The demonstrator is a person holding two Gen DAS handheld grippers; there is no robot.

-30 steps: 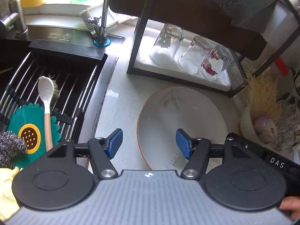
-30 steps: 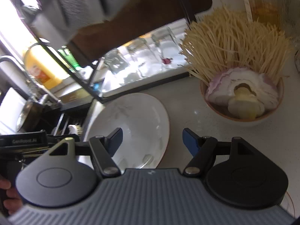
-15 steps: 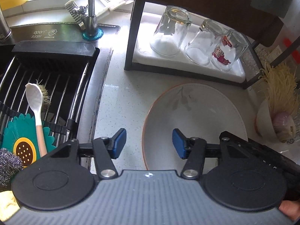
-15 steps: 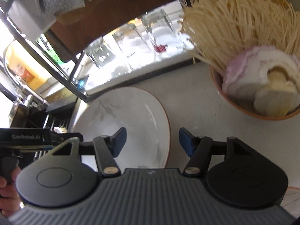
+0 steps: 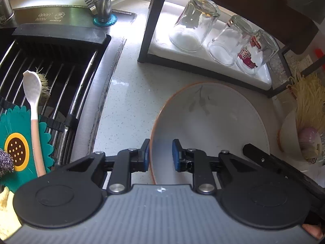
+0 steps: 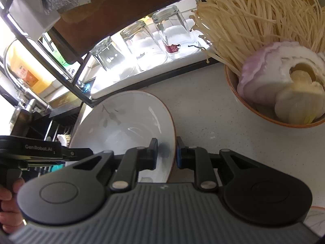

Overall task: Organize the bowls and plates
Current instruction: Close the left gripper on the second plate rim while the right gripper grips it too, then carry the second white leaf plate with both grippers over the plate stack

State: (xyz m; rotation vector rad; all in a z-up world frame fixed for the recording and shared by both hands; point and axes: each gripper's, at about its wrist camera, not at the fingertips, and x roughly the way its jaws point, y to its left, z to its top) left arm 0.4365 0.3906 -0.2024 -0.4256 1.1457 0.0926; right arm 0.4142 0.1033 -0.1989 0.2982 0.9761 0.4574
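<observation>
A white oval plate (image 5: pixel 213 122) with an orange rim and a grey leaf print lies on the speckled counter; it also shows in the right wrist view (image 6: pixel 126 126). My left gripper (image 5: pixel 160 155) straddles its left rim, jaws narrowed with a gap still showing. My right gripper (image 6: pixel 166 154) is shut on the plate's right rim. The other gripper's body shows at the plate's right edge (image 5: pixel 274 162) and at its left edge (image 6: pixel 40 152). A bowl (image 6: pixel 254 107) holds enoki mushrooms and cut onion.
A black rack (image 5: pixel 146 30) with three upturned glasses (image 5: pixel 193 24) on a white tray stands behind the plate. Left is the sink with a wire rack (image 5: pixel 50 77), a spoon (image 5: pixel 33 105), a green flower mat (image 5: pixel 16 146) and a tap (image 5: pixel 104 4).
Both grippers moved forward onto the plate's opposite rims and their jaws closed in, the right one onto the rim.
</observation>
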